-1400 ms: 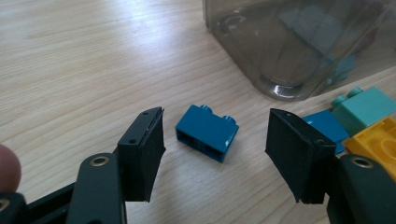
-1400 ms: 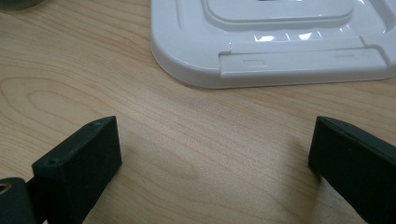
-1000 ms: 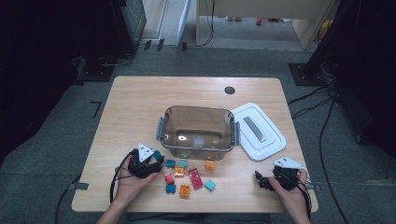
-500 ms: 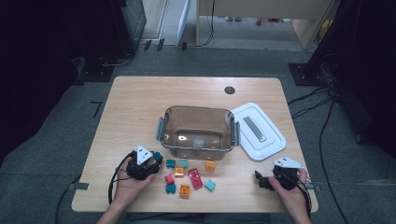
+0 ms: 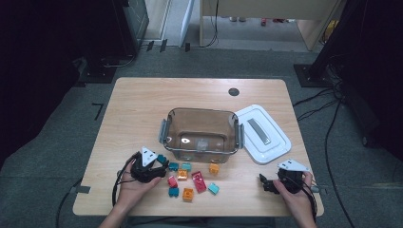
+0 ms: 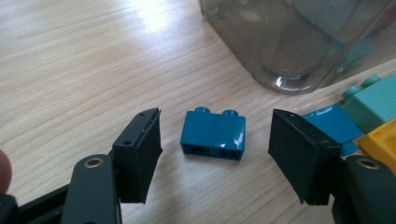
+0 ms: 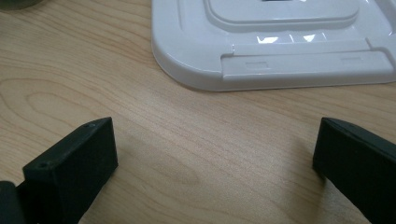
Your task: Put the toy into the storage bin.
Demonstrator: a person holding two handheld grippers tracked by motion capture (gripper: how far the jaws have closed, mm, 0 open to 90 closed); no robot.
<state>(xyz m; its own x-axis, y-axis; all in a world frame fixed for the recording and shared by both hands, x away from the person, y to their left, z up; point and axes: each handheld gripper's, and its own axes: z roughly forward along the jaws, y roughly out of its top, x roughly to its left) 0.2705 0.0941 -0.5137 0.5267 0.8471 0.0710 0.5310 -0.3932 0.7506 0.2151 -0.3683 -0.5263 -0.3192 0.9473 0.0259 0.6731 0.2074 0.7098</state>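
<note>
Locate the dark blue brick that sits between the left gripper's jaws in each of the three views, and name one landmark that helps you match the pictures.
High view: dark blue brick at lower left, at the left gripper, below the clear tub's left corner.
Left gripper view: centre, lying on the table between the open jaws, touching neither.
Right gripper view: not in it.
Shared landmark: the clear tub in the high and left gripper views; the white lid links the high and right gripper views.

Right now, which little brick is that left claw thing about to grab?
Start at the clear tub mid-table; loose bricks lie along its near side. At the row's left end, a dark blue brick sits between the left gripper pads, untouched. It has two studs and lies apart from the teal and orange ones.
</note>
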